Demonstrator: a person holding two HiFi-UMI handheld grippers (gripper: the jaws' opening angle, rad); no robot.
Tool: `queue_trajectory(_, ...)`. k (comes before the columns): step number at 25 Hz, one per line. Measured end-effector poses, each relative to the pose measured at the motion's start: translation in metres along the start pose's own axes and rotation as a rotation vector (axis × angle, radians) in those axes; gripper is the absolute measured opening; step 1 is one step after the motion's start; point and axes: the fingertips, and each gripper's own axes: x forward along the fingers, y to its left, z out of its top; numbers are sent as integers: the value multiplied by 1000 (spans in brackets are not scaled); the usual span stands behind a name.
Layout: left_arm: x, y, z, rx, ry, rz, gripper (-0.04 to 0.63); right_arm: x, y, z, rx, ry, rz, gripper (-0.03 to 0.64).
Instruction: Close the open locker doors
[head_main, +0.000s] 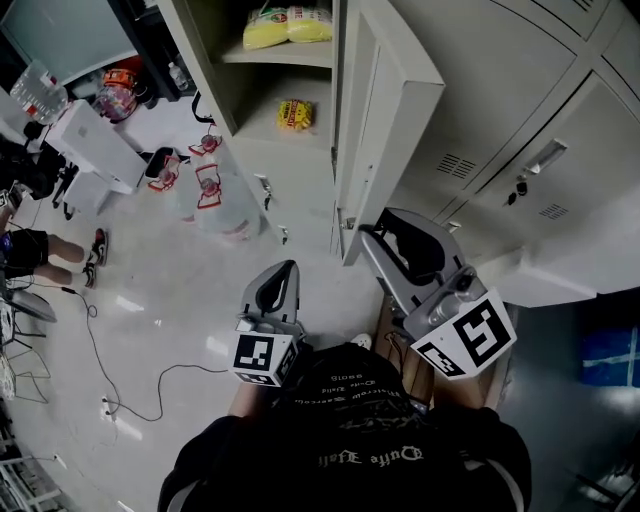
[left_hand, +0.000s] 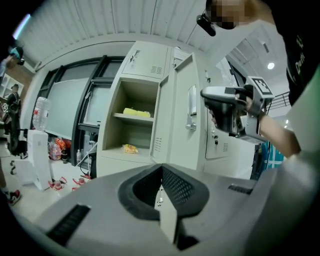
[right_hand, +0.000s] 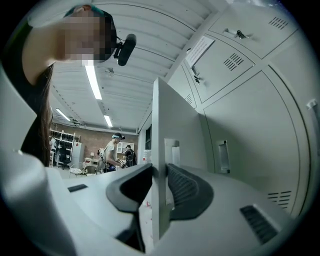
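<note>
Grip on the door edge explains where the right claw (head_main: 372, 235) is. In the head view the open locker door (head_main: 385, 110) stands out from the lockers in the upper middle of the frame, edge-on to the camera. The claw meets it at its lower corner, probably to swing it shut. In the right gripper view the thin edge of the door runs upright through the centre of the frame, between the two jaws. They are about half open and seem to clamp it from both sides. The left claw (head_main: 283, 270), at the lower centre, is clenched with nothing in it, well apart from the door. Yellow packets (head_main: 288, 25) still show on the shelves of the uncovered compartment.
</note>
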Motion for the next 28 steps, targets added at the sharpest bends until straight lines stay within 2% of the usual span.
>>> queue_trajectory(7, -6, 41, -7, 4, 9, 56, 8, 33, 27, -7, -90, -18, 28, 89)
queue_trajectory(10, -12, 62, -6, -2, 8, 79, 8, 52, 38, -7, -88, -34, 43, 83)
queue_trajectory(15, -21, 96, -18, -4, 55, 124, 8, 85, 53, -10, -68, -44, 63, 75)
queue_trajectory(22, -23, 139, -28, -12, 97, 120, 8, 131, 67, -15, -117, -31, 25, 67)
queue_trajectory(26, -21, 156, -24, -15, 86, 92, 8, 160, 68, -18, -119, -35, 10, 64)
queue_trajectory(28, -22, 161, -24, -10, 86, 80, 8, 173, 63, -20, -123, -26, -9, 29)
